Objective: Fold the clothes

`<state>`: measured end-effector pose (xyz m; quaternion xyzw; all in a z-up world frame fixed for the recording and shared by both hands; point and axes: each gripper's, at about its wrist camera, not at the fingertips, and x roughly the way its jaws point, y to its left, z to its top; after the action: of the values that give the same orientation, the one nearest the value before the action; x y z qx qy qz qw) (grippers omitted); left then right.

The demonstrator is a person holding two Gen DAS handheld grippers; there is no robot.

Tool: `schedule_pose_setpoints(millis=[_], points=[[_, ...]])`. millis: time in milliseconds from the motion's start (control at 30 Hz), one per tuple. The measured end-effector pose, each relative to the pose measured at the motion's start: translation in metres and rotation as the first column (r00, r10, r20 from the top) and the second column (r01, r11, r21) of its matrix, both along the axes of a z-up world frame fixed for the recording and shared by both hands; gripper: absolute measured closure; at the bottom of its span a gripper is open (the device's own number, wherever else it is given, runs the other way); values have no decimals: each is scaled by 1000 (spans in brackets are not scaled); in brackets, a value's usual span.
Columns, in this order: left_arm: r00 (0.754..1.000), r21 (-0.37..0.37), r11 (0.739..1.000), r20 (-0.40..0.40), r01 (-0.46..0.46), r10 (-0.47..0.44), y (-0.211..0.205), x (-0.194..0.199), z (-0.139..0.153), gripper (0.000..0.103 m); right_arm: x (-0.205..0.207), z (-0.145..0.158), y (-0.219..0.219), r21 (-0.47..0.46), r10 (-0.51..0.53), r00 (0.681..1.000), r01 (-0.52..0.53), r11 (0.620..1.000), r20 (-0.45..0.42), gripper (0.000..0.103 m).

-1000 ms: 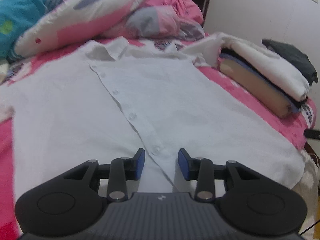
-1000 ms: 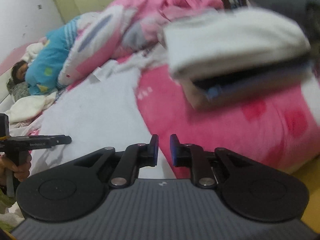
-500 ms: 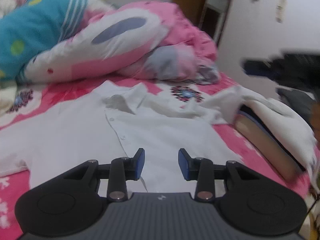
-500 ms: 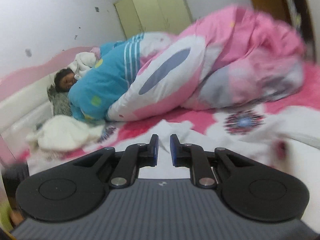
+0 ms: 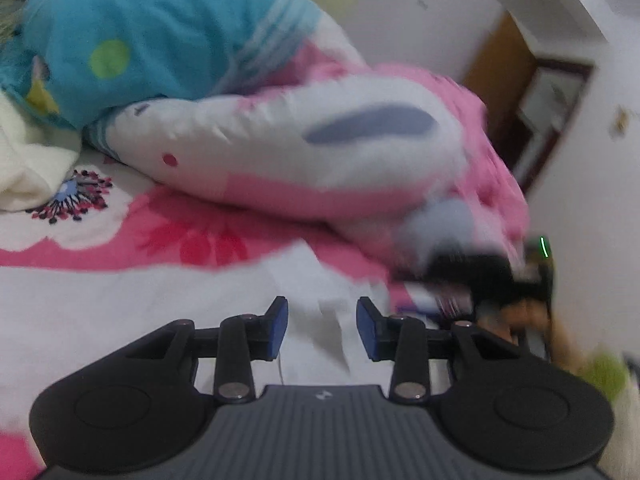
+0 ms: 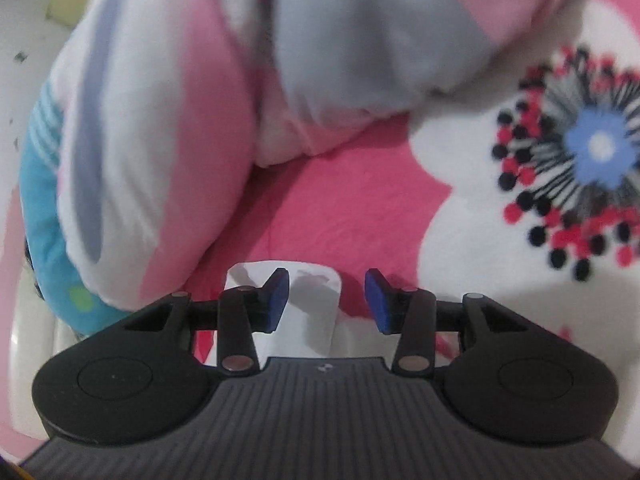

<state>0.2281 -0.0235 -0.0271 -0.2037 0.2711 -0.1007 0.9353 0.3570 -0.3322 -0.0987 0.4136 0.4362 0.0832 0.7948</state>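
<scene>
The white button shirt (image 5: pixel 120 320) lies spread on the bed, filling the lower left of the left wrist view. My left gripper (image 5: pixel 322 328) hovers over its creased upper part, open, with nothing between the blue pads. In the right wrist view a white tip of the shirt (image 6: pixel 310 312) pokes out over the pink sheet. My right gripper (image 6: pixel 326 300) hangs just above it, its jaws opening; the cloth lies between them nearer the left finger, and neither pad presses on it. The right gripper's blurred black body (image 5: pixel 476 272) shows at the right of the left wrist view.
A pink and white duvet (image 5: pixel 320 152) is bunched right behind the shirt, with a turquoise blanket (image 5: pixel 152 32) beyond it. The pink floral bedsheet (image 6: pixel 340 200) lies around the shirt. A cream blanket (image 5: pixel 24 160) is at the left. A wall and doorway (image 5: pixel 540 112) stand at the right.
Both views have swung from the shirt's hem and the folded stack toward the duvet at the head of the bed. The right gripper's jaws have gone from nearly shut to apart.
</scene>
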Motion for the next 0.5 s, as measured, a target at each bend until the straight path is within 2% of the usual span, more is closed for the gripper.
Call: schedule_pose_setpoints(millis=[67,133,233,367,467,500], points=[[998,13,998,-9,-55,55,-5,30,-8,65,6,-8,-1,40,2,1000,-1,999,-16,62],[998,24,998,-39,-57,58,-15,61,-22,68,11,-14,0,58,7,1000,-6,998,-25,62],[999,84,996,-32,-4,7,-31,82,-41,76,14,-19,4,70,17,999,-14,997,-32,63],[997,140,988,19,68,-71,-46,87,-61,88,13,-19,11,53,48,999,-46,998,-23,64],[994,181,978,16,107,-111,-55,87,-74,90,10,-18,17,22,74,997,-74,997,-16,73],[994,187,976,1,111,-113,-56,88,-78,90,9,-17,21,4,87,996,-87,996,-13,82]])
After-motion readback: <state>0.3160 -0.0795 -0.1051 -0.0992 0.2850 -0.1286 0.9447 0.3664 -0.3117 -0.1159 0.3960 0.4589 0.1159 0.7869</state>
